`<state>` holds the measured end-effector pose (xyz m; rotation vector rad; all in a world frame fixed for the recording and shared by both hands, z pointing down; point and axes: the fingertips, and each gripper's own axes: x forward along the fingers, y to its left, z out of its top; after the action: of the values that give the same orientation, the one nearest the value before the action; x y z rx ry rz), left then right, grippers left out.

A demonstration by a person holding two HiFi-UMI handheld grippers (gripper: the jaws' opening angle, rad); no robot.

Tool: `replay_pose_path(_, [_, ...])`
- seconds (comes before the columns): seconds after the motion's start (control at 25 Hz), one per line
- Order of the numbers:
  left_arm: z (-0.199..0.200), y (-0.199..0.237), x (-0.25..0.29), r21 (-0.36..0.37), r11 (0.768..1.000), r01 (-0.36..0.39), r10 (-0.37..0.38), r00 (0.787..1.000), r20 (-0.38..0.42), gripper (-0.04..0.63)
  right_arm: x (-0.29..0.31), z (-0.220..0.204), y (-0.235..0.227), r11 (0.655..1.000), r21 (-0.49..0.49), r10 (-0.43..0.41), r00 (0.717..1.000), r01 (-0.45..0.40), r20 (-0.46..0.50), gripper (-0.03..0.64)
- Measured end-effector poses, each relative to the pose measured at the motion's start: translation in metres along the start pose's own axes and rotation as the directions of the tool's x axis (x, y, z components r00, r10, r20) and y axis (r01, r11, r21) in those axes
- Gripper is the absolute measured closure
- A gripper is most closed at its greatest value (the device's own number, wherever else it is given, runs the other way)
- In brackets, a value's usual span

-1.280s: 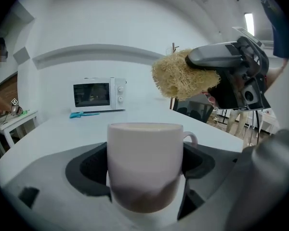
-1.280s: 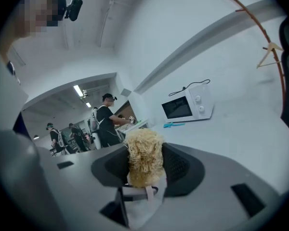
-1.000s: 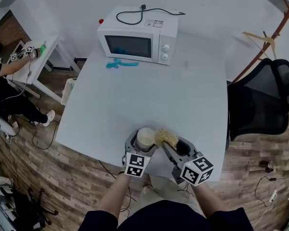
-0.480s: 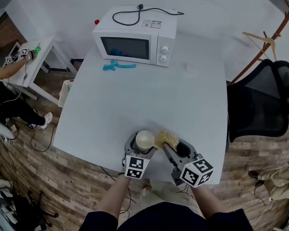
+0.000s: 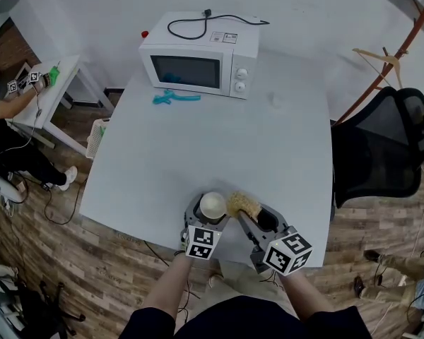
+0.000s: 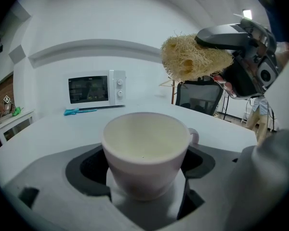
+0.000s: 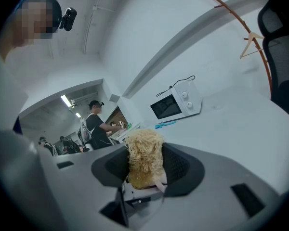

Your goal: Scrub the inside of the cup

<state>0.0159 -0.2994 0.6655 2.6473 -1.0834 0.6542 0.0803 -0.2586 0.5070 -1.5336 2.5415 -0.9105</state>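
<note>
A white cup (image 5: pixel 213 205) (image 6: pixel 145 148) stands upright and empty between the jaws of my left gripper (image 5: pixel 210 212) (image 6: pixel 147 174), which is shut on it near the table's front edge. Its handle points right in the left gripper view. A tan fibrous scrubber (image 5: pixel 243 203) (image 7: pixel 143 157) (image 6: pixel 192 57) is clamped in my right gripper (image 5: pixel 251 214) (image 7: pixel 144 170). The scrubber hangs just right of the cup and above its rim, outside the cup.
A white microwave (image 5: pixel 200 54) with a black cord on top stands at the table's (image 5: pixel 219 140) far side, a teal tool (image 5: pixel 174 97) in front of it. A black office chair (image 5: pixel 389 154) is at the right. A person sits at a side desk (image 5: pixel 46 83) at the left.
Both grippers have held their place, with the cup and scrubber side by side. The head view has shifted slightly.
</note>
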Motion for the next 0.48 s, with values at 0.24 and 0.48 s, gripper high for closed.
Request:
replay_pose_path(0.24, [0.006,-0.001,-0.007,-0.017,1.0,0.002,-0.002,1.0,0.004,0.17,-0.013,0.0,0.007,1.0,-0.008,-0.008,1.0,0.008,0.02,0.439])
replay_pose_path(0.48, [-0.001,-0.004,-0.029,0.02,1.0,-0.001,0.002,0.998,-0.063,0.17,-0.027,0.001,0.016,1.0,-0.016,-0.014,0.999,0.015,0.039,0.439])
